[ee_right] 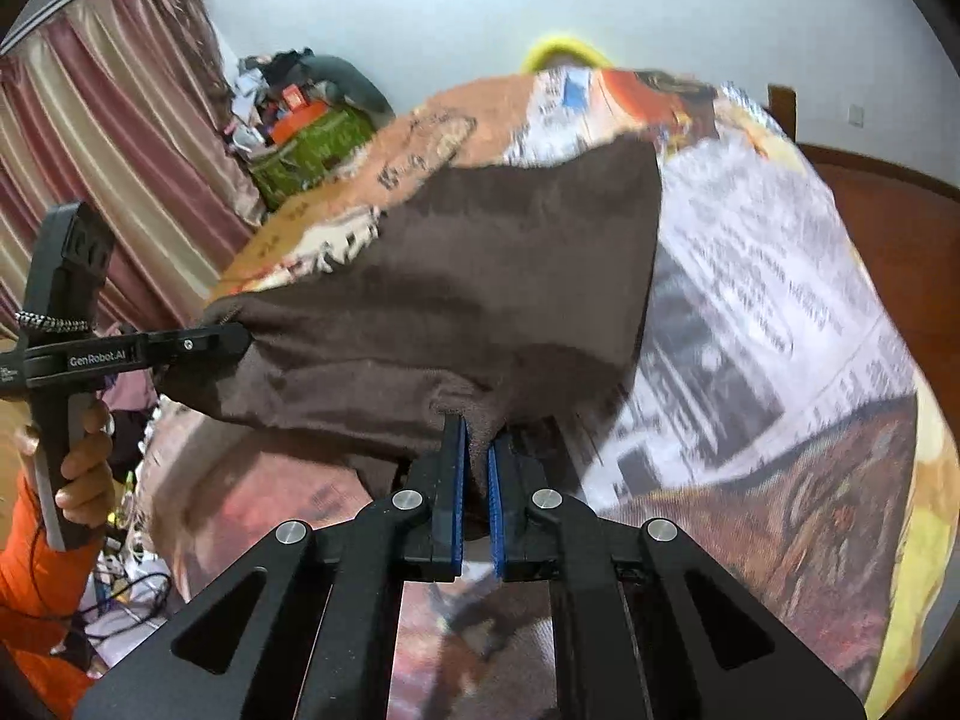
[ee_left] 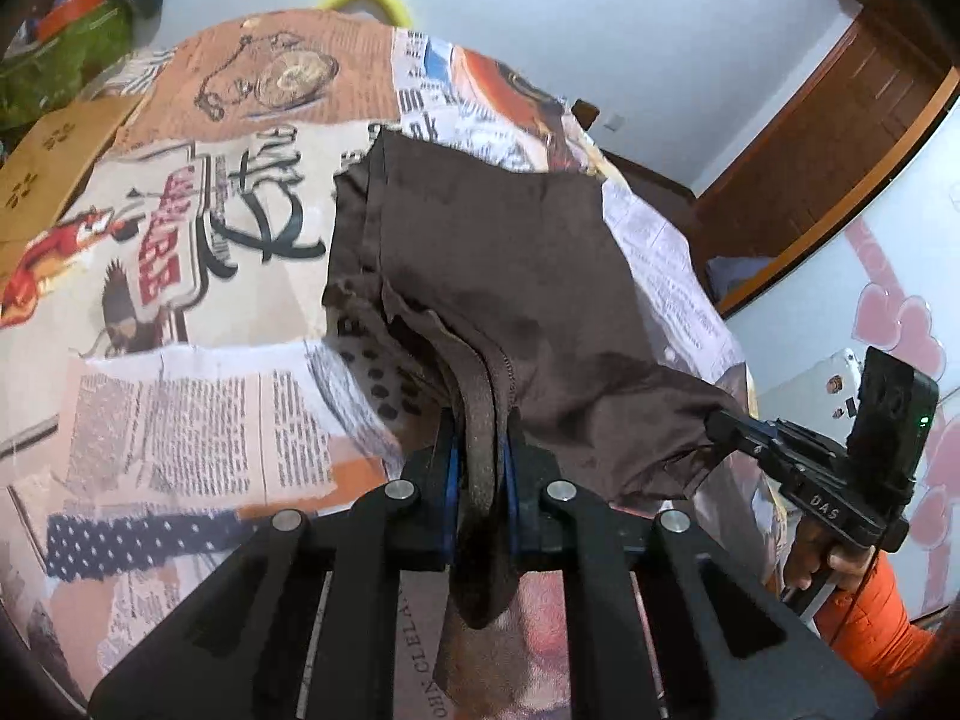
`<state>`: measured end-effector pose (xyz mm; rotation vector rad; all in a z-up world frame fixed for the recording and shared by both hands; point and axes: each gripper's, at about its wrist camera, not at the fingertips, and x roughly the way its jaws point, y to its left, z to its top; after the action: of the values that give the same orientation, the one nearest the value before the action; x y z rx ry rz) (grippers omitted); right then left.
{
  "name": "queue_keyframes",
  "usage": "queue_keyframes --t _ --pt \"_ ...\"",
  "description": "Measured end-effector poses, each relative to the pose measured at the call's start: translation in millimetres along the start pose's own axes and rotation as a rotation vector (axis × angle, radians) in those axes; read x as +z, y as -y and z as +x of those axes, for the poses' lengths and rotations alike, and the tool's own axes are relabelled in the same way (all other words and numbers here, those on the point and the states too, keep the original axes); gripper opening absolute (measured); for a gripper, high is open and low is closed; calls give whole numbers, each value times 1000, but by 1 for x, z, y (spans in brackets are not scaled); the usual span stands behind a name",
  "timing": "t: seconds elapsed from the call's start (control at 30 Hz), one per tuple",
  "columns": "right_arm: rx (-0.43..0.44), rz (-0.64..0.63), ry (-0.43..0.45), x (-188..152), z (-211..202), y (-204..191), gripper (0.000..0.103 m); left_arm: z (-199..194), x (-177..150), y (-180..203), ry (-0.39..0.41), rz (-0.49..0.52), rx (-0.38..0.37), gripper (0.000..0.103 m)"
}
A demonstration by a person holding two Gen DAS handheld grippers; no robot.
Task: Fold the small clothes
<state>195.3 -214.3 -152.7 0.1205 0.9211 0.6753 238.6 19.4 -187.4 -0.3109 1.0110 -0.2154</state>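
A dark brown small garment [ee_left: 510, 264] lies partly on the printed bedspread [ee_left: 210, 360], its near edge lifted. My left gripper [ee_left: 480, 426] is shut on its near elastic band, which hangs down between the blue pads. My right gripper [ee_right: 477, 438] is shut on another corner of the same brown garment [ee_right: 480, 276]. In the left wrist view the right gripper [ee_left: 720, 420] shows at the right, pinching the cloth. In the right wrist view the left gripper [ee_right: 240, 339] shows at the left, pinching the cloth. The garment's far edge rests on the bed.
The bed carries a newspaper-print cover [ee_right: 750, 300]. A cardboard box [ee_left: 54, 168] and a cluttered pile with a green box [ee_right: 312, 150] stand at the bed's left. A wooden door [ee_left: 840, 150] is at the right. Pink curtains [ee_right: 90, 120] hang at the left.
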Motion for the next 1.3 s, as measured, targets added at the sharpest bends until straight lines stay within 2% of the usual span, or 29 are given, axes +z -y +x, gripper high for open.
queue_keyframes --t 0.1,0.23,0.63,0.83,1.0,1.07,1.13,1.2,1.27,1.3 --pt "-1 -5 45 11 -6 -5 6 -1 12 -1 11 -5 0 11" --pt "-17 -5 93 32 -8 -2 6 2 32 -5 15 -42 -43 11" --pt "-70 -38 144 83 18 10 6 41 108 -9 55 2 47 11" --pt "-90 -36 148 111 41 28 6 83 138 -19 12 10 64 12" --pt "-108 -20 115 124 67 45 6 122 154 -39 -46 -41 49 12" --pt "-114 -4 99 128 78 54 6 135 159 -50 -72 -91 34 19" --pt "-121 15 79 133 89 63 8 144 164 -58 -91 -120 37 37" --pt "-115 32 76 135 93 68 9 147 168 -65 -94 -141 57 48" --pt "-99 50 83 136 92 72 10 144 172 -69 -77 -145 59 49" --pt "-98 54 86 137 92 72 14 141 174 -69 -68 -142 63 52"
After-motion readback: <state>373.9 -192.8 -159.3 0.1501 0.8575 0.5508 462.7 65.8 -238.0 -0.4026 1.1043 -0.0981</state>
